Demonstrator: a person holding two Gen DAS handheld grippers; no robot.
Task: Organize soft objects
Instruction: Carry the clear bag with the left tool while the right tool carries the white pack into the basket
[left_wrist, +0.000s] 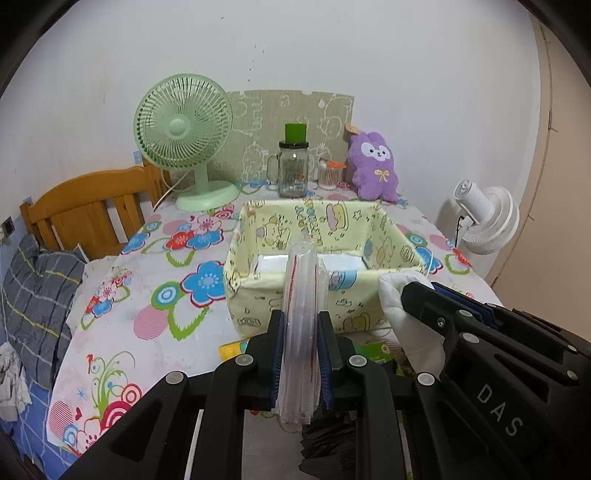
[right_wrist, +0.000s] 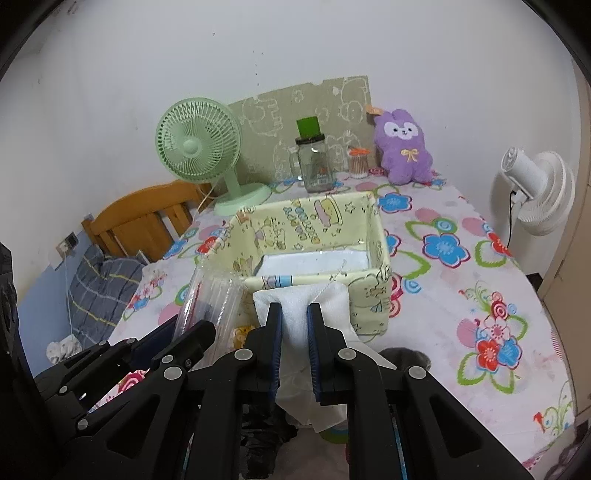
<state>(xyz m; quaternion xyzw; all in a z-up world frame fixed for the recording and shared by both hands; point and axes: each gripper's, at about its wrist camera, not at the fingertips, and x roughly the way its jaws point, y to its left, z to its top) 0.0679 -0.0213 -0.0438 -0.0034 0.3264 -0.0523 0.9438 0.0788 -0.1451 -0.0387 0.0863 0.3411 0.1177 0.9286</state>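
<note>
My left gripper (left_wrist: 301, 319) is shut on a clear plastic bag stack with red trim (left_wrist: 301, 295), held upright just before the yellow fabric basket (left_wrist: 384, 229). It shows at the left of the right wrist view (right_wrist: 207, 295). My right gripper (right_wrist: 294, 314) is shut on a white soft cloth (right_wrist: 295, 299), held in front of the basket's (right_wrist: 376, 229) near wall. The cloth also shows in the left wrist view (left_wrist: 399, 295) beside the right gripper (left_wrist: 417, 291). A white flat item (right_wrist: 314, 264) lies on the basket floor. A purple plush rabbit (left_wrist: 373, 166) sits at the back.
On the flowered tablecloth (right_wrist: 461, 295) stand a green fan (left_wrist: 184, 129), a glass jar with a green lid (left_wrist: 293, 166) and a cotton swab tub (left_wrist: 328, 175). A white fan (right_wrist: 535, 192) stands at the right. A wooden bed headboard (left_wrist: 88, 210) and grey bedding (left_wrist: 40, 291) lie left. Black material (right_wrist: 258, 439) lies below the grippers.
</note>
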